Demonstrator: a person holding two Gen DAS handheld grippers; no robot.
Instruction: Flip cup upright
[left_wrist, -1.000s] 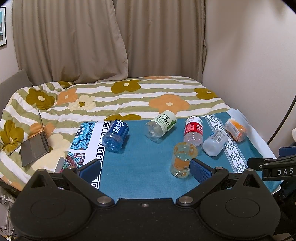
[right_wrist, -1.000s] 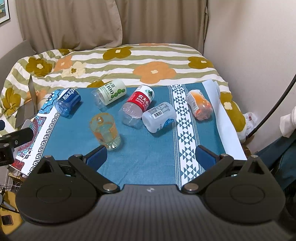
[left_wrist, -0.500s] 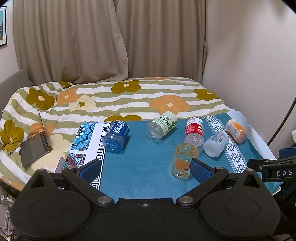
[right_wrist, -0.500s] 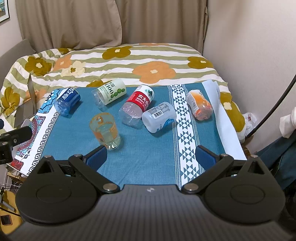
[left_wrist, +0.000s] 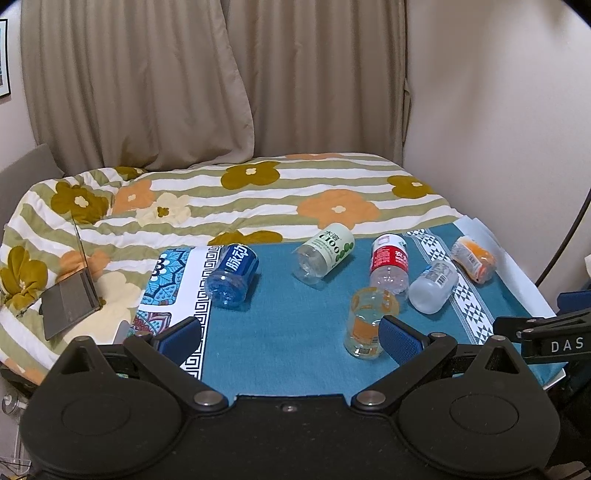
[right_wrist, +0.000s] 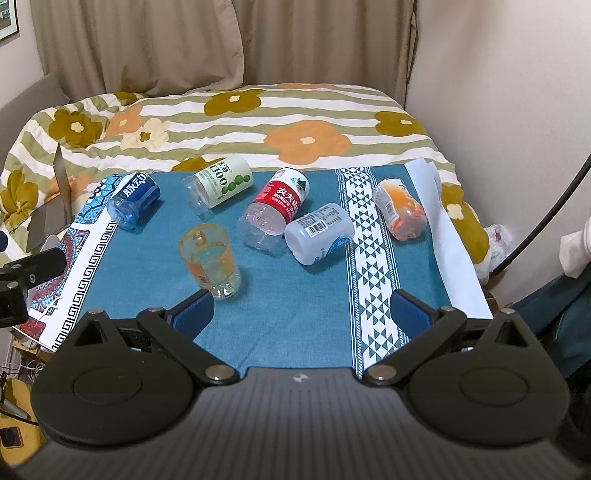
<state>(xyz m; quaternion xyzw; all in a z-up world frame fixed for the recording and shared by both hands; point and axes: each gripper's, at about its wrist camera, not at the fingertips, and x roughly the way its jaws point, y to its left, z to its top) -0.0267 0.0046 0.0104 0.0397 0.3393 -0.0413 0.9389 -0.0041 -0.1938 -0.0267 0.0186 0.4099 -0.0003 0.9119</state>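
Clear cup (right_wrist: 209, 256) with orange print stands on the teal cloth (right_wrist: 295, 302), long axis near vertical; which end faces up is hard to tell. Left gripper (left_wrist: 290, 338) open, empty; its right finger hides the cup's lower edge. Right gripper (right_wrist: 302, 314) open, empty, cup just beyond its left finger.

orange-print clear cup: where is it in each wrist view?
Left wrist: orange-print cup sits right of centre, partly behind the left tool's right finger.
Right wrist: the cup sits left of centre, just beyond the right tool's left finger.
Shared landmark: red-label bottle, lying just beyond the cup.
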